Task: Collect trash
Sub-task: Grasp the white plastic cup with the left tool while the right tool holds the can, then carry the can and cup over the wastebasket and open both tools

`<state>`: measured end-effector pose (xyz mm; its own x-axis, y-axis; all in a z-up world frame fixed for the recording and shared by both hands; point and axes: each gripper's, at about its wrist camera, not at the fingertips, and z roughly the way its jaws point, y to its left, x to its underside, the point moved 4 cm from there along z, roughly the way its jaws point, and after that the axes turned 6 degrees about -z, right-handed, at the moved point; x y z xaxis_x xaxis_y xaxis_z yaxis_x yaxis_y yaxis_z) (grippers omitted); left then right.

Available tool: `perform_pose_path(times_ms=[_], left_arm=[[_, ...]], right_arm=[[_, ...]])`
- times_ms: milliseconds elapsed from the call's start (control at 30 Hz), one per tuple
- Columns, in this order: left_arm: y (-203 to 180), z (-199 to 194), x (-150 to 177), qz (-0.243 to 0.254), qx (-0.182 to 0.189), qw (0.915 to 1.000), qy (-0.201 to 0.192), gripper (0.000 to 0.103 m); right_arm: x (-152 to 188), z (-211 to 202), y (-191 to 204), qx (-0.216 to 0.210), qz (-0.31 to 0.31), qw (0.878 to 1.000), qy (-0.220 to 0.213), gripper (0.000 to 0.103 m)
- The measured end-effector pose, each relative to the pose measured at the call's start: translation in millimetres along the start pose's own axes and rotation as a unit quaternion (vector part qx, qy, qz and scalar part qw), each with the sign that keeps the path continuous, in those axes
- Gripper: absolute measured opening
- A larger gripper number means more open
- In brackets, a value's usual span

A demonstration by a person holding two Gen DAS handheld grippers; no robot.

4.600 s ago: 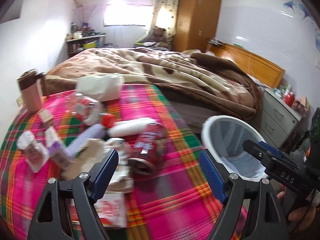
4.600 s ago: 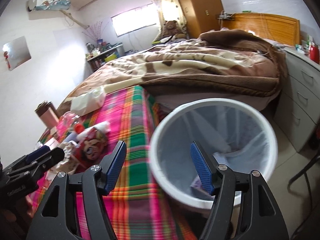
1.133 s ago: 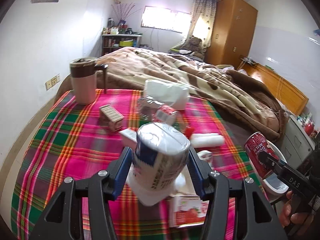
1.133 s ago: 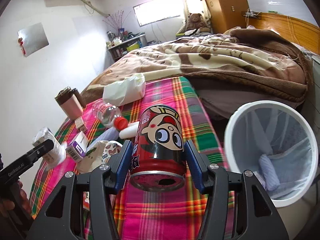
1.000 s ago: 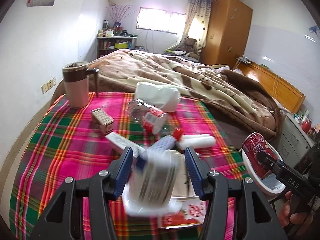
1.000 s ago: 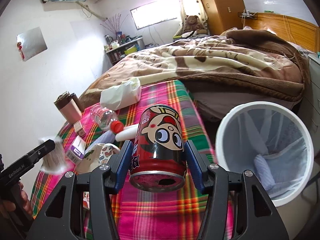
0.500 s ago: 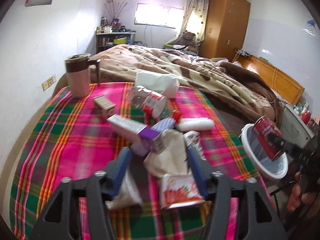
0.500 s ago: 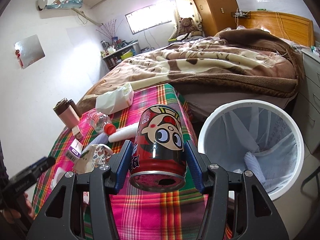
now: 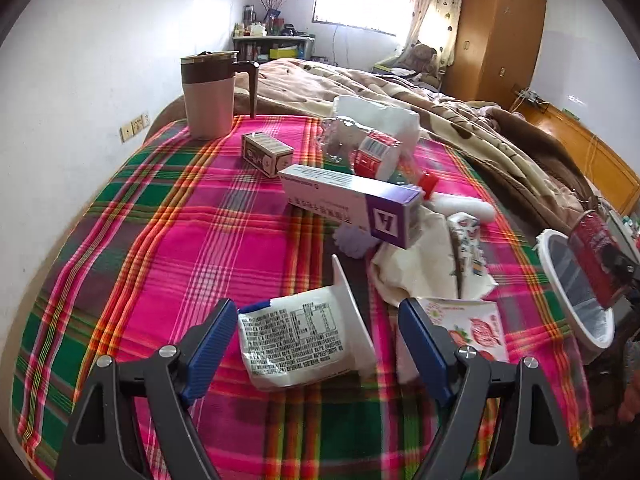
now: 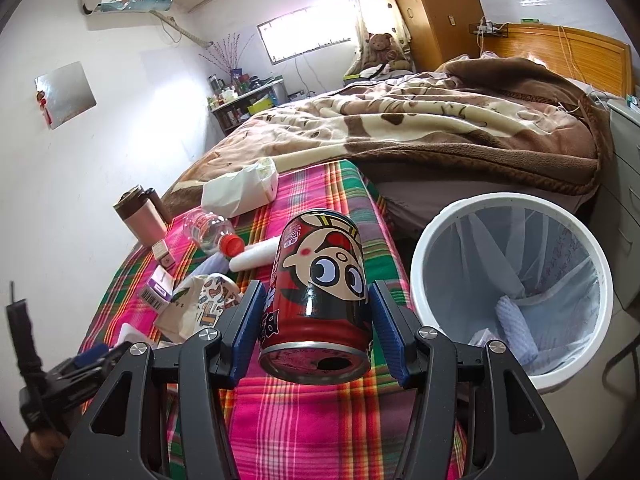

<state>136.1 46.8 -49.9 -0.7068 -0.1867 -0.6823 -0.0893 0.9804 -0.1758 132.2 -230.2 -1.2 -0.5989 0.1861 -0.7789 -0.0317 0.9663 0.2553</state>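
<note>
My right gripper (image 10: pixel 316 320) is shut on a red cartoon drink can (image 10: pixel 320 280), held above the plaid table just left of the white bin (image 10: pixel 424 248); the can also shows at the right of the left wrist view (image 9: pixel 596 256), over the bin (image 9: pixel 576 312). My left gripper (image 9: pixel 316 344) is open, its jaws on either side of a white printed cup (image 9: pixel 300 340) lying on its side on the table. A purple and white box (image 9: pixel 352 204), a plastic bottle (image 9: pixel 360 148) and crumpled wrappers (image 9: pixel 432 264) lie beyond.
A lidded pink mug (image 9: pixel 208 92) and a small carton (image 9: pixel 266 154) stand at the table's far left. A red snack packet (image 9: pixel 468 324) lies by the right jaw. The bed with a brown blanket (image 10: pixel 440 120) lies behind; drawers (image 10: pixel 624 168) stand right of the bin.
The left gripper has opened and the white cup it held now lies on the table between its jaws. The right gripper has carried the can closer to the bin.
</note>
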Motion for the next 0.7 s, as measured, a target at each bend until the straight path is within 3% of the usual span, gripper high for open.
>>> perform_pose_path(times_ms=[100,200,400,700], left_arm=[[2.3,9.5,2.2,-0.016,0.01,0.9997,0.019,0.084],[5.3,17.2,6.5,-0.019,-0.009,0.9992,0.034,0.074],[11.6,21.4,13.2,-0.036,-0.001,0.9982,0.048,0.062],[-3.0,-0.3,1.3,-0.022,0.011,0.9996,0.017,0.061]], right_arm=[[1.2,-0.5,-0.6,0.0,-0.001,1.0,0.002,0.055],[1.2,-0.6,-0.6,0.0,-0.001,1.0,0.001,0.055],[1.2,-0.2,-0.2,0.0,0.001,1.0,0.001,0.055],[1.1,-1.8,-3.0,-0.002,0.006,1.0,-0.001,0.055]])
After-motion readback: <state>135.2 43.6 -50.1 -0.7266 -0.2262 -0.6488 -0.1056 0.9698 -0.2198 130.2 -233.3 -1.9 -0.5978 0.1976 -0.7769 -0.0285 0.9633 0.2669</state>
